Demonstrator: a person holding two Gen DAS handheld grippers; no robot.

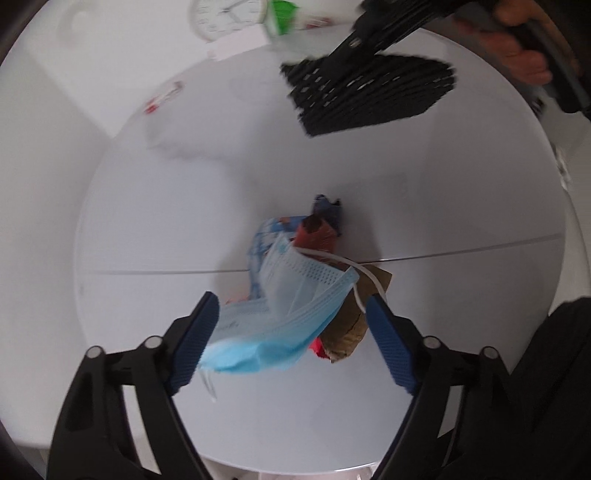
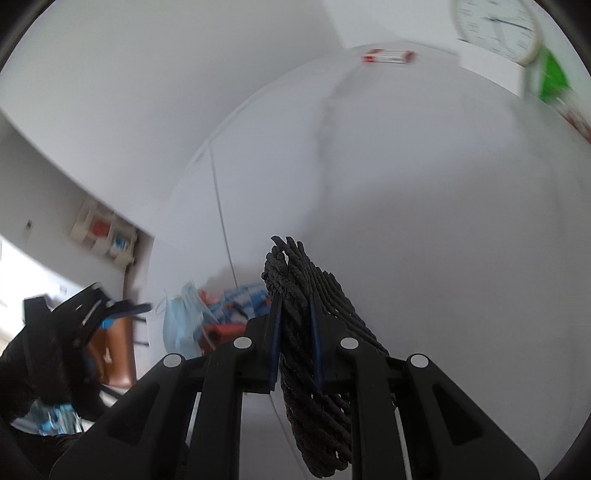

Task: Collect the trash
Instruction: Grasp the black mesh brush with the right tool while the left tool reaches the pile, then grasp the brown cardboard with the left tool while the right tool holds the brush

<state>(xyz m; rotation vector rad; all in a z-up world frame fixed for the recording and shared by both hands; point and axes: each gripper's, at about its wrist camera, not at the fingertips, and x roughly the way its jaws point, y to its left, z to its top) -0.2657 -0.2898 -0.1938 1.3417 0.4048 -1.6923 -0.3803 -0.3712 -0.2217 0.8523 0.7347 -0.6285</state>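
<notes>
- While the left gripper (image 1: 291,325) stands with its jaws wide, the blue pads flank a light-blue face mask (image 1: 284,314) without pressing on it, so nothing is held there yet.
- Under and behind the mask lies the rest of the trash pile: a brown cardboard scrap (image 1: 354,328), a red-brown wrapper (image 1: 317,236), a blue-and-white printed wrapper (image 1: 266,240) and a small dark scrap (image 1: 327,206), all heaped together near the seam of the white round table (image 1: 147,229).
- Clamped nearly shut, the right gripper (image 2: 295,306) pinches a black woven mat (image 2: 314,369), which hangs off the table between its fingers; the left wrist view shows that mat lifted above the far side of the tabletop.
- By my judgement the task is at an early-to-middle stage: the rubbish is gathered in one heap but none of it is picked up, and no bin shows in either view, so where it goes I cannot tell.
- Left to do, as I read it: close on the mask or the heap and carry it off.
- Around the table's far edge stand a white clock (image 1: 227,14), a green-and-white carton (image 1: 282,16) and a small red-and-white packet (image 2: 388,57), well apart from the pile; whether the packet counts as trash I cannot tell.
- Nothing blocks the left gripper's way to the heap; the mask's ear loop (image 1: 369,280) trails over the cardboard and may drag it along.
</notes>
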